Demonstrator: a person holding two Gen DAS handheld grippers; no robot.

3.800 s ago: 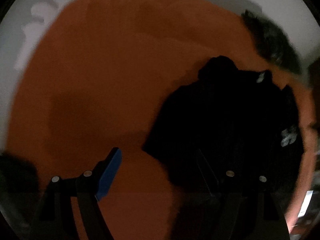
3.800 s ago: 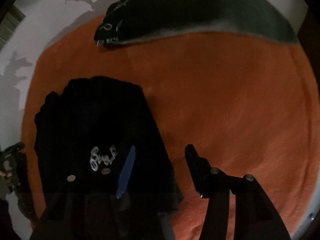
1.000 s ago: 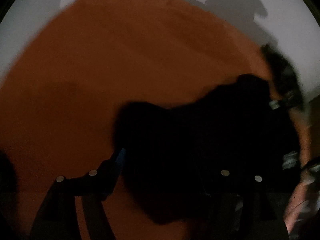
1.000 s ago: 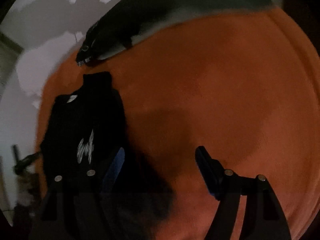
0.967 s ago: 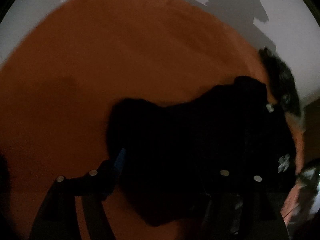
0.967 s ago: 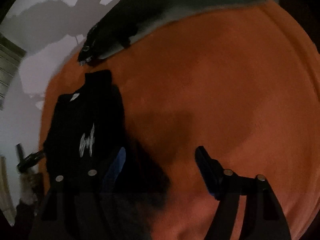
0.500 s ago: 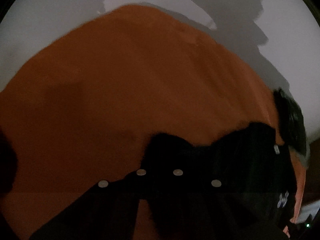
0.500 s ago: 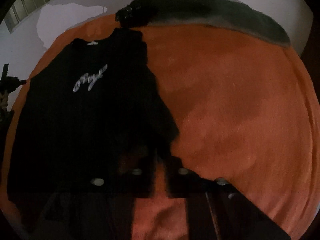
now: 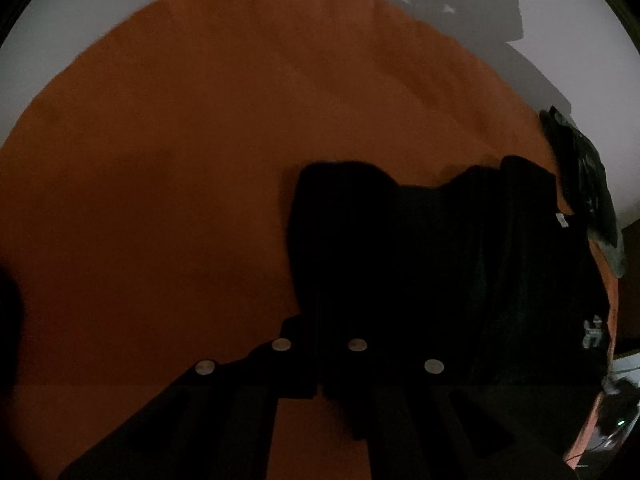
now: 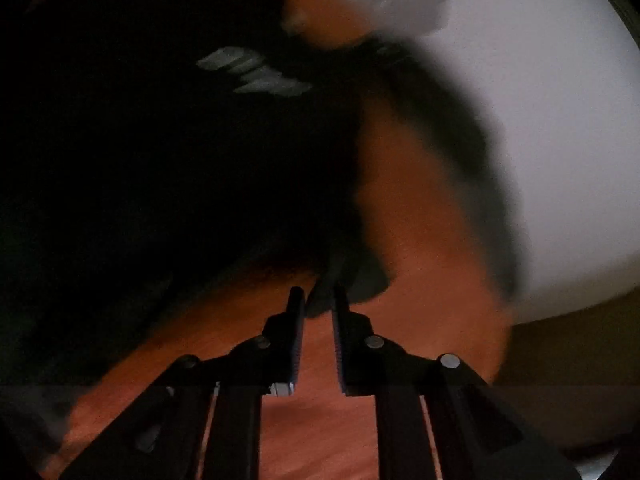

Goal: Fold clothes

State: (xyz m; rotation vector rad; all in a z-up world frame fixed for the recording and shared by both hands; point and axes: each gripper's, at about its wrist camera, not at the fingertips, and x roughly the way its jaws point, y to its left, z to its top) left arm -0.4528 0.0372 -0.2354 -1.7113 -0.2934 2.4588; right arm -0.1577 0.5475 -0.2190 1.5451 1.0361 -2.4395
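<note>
Nearest to us in the left wrist view, our left gripper (image 9: 320, 332) has its jaws drawn fully together, and they bite on the near edge of the black shirt (image 9: 420, 260); the fabric is so dark there that we cannot make out the pads themselves. In the right wrist view, our right gripper (image 10: 319, 300) shows only a narrow gap, after closing and easing a little, and a dark fold of the same black shirt (image 10: 180, 152) sits pinched between the tips. That picture is badly smeared.

Beyond the grippers, the shirt lies spread on the orange blanket (image 9: 180, 160), toward the right of the left view, with one sleeve reaching out to the left. A small white tag (image 9: 562, 220) shows near its far end, and a pale printed mark (image 9: 592, 332) sits by its right edge. The same print appears as grey streaks (image 10: 256, 72) in the right view.

Farther off, a second dark garment (image 9: 588, 184) lies at the blanket's right rim. Behind it all stands a pale wall (image 9: 580, 60) crossed by shadows.
</note>
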